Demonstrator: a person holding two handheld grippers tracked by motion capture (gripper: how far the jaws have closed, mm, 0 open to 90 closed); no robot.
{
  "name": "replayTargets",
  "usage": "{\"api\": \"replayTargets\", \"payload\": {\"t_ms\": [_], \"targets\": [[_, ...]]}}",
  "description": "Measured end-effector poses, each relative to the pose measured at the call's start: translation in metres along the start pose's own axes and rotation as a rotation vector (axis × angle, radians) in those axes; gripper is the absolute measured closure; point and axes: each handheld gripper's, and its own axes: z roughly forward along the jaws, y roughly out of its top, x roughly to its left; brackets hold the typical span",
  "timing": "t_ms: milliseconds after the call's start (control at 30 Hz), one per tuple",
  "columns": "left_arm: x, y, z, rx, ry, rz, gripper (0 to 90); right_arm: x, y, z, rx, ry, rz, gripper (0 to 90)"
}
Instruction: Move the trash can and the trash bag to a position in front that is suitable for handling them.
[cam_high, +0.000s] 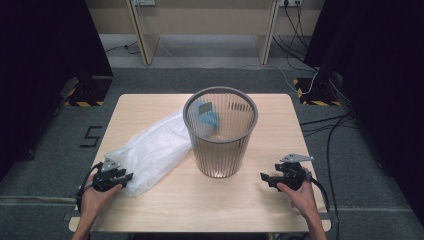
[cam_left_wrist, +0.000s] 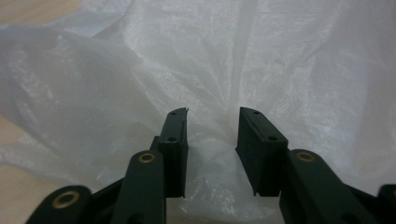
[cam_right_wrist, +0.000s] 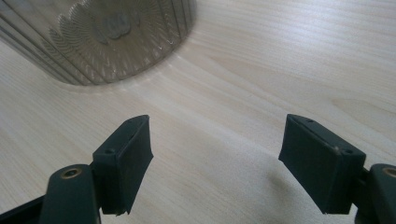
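A translucent white plastic bag (cam_high: 150, 150) lies crumpled on the wooden table (cam_high: 210, 205), left of a grey ribbed wastebasket (cam_high: 220, 130) that stands upright at the middle. Something blue and grey (cam_high: 207, 117) lies inside the basket. My left gripper (cam_high: 127, 176) is at the bag's near end. In the left gripper view its jaws stand apart around a bunched fold of the bag (cam_left_wrist: 116, 70), and I see no squeeze from the pads (cam_left_wrist: 175, 135). My right gripper (cam_high: 264, 177) rests low at the right, open over bare wood, with the basket's base (cam_right_wrist: 107, 32) ahead of it.
The table's near edge runs just behind both hands. Cables trail over the grey floor at the right, and dark curtains flank both sides. A light wooden desk frame (cam_high: 145, 30) stands beyond the far edge.
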Motion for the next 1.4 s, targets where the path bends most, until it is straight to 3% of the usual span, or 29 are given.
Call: {"api": "replayTargets", "payload": {"t_ms": [167,267,433,500,567,667,767,833,900,1000,1067,1200,1400], "targets": [[-0.036,-0.001,-0.009,0.055,-0.066,0.082,50.9,0.0,0.0,0.0,0.001,0.002,0.0,24.6],[-0.052,0.01,-0.01,0.037,-0.107,0.128,45.7,-0.001,0.0,0.001,0.003,-0.003,0.003,24.6],[-0.055,0.04,-0.004,-0.035,-0.102,0.147,37.4,0.0,0.0,0.003,0.007,-0.001,0.003,24.6],[-0.055,0.054,0.007,-0.06,-0.127,0.152,32.1,0.0,0.0,0.003,0.012,0.003,-0.001,24.6],[-0.057,0.063,0.018,-0.059,-0.155,0.156,27.1,0.0,-0.001,0.003,0.014,0.003,-0.001,24.6],[-0.061,0.072,0.037,-0.016,-0.173,0.165,24.4,-0.001,-0.001,0.002,0.01,0.004,-0.001,24.6],[-0.062,0.074,0.05,0.021,-0.185,0.175,27.3,-0.002,-0.001,0.001,0.004,0.003,0.002,24.6],[-0.062,0.072,0.056,0.053,-0.192,0.201,40.8,-0.003,-0.002,0.001,0.01,0.005,0.007,24.6],[-0.06,0.069,0.058,0.037,-0.223,0.188,52.5,-0.003,-0.002,0.001,0.012,0.004,0.004,24.6],[-0.058,0.069,0.056,0.03,-0.149,0.21,72.0,-0.003,-0.002,0.002,0.009,0.005,0.005,24.6],[-0.05,0.067,0.056,0.023,-0.108,0.18,78.0,-0.003,-0.002,0.001,0.009,0.008,0.005,24.6],[-0.02,0.062,0.056,0.004,-0.051,0.077,80.2,-0.004,-0.002,0.0,0.002,0.004,0.001,24.6],[0.016,0.046,0.041,0.029,0.038,0.001,80.5,-0.005,-0.001,-0.001,0.0,0.001,0.004,24.6]]}}
